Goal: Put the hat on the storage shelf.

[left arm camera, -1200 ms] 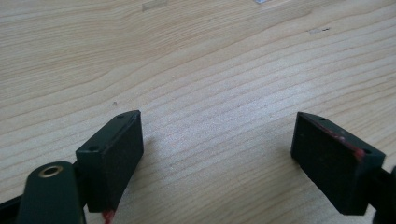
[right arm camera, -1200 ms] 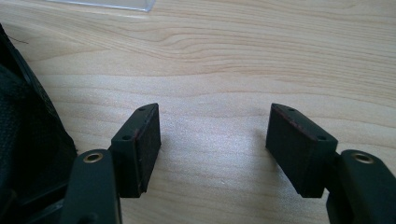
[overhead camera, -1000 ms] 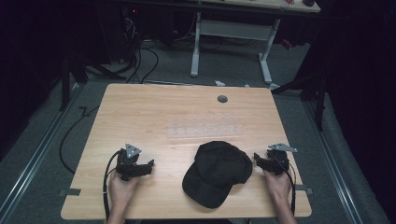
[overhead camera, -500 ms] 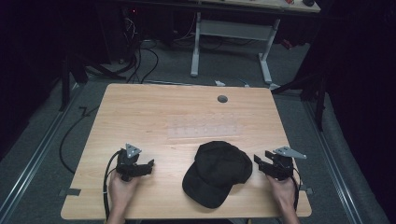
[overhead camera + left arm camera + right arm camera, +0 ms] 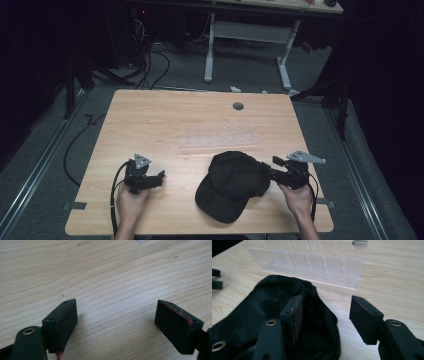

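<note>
A black baseball cap (image 5: 232, 185) lies near the front edge of the wooden table (image 5: 165, 120). The right gripper (image 5: 272, 173) hovers at its right side, jaws apart after closing slightly, gripping nothing. The left gripper (image 5: 159, 177) rests well apart, jaws wide and empty.

Right hand-held gripper (image 5: 323, 317): jaws stood apart, lately closing a little, nothing between the pads. Black cap (image 5: 262, 315): lay on the bench (image 5: 397, 282), under the left jaw. Clear slotted rack (image 5: 312, 262): stood beyond the cap.
</note>
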The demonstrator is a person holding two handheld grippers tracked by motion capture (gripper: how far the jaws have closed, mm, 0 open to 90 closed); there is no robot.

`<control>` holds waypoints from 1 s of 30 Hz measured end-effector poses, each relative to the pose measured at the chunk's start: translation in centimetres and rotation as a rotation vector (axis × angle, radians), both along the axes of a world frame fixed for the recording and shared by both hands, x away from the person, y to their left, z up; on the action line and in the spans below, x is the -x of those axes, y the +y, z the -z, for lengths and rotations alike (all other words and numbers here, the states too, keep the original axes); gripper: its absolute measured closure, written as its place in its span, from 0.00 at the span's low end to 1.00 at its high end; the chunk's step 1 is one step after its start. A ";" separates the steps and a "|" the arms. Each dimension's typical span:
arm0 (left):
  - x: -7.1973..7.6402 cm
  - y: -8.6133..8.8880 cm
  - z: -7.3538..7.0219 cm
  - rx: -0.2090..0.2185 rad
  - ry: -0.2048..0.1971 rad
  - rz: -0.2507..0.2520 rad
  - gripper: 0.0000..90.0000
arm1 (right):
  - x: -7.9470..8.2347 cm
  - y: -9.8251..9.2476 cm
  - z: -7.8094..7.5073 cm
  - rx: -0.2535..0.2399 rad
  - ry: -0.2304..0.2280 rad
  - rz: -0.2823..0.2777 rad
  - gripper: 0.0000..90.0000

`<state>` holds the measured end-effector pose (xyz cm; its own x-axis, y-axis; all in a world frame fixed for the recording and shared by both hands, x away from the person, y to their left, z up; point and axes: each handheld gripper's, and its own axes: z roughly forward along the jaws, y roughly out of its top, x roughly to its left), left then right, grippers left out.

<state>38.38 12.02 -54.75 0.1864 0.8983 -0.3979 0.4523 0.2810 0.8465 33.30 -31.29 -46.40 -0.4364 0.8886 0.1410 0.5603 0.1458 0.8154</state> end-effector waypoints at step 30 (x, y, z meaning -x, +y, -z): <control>0.0 0.0 0.0 -0.002 0.001 0.000 0.22 | -4.0 4.5 1.2 0.010 0.163 -0.086 0.43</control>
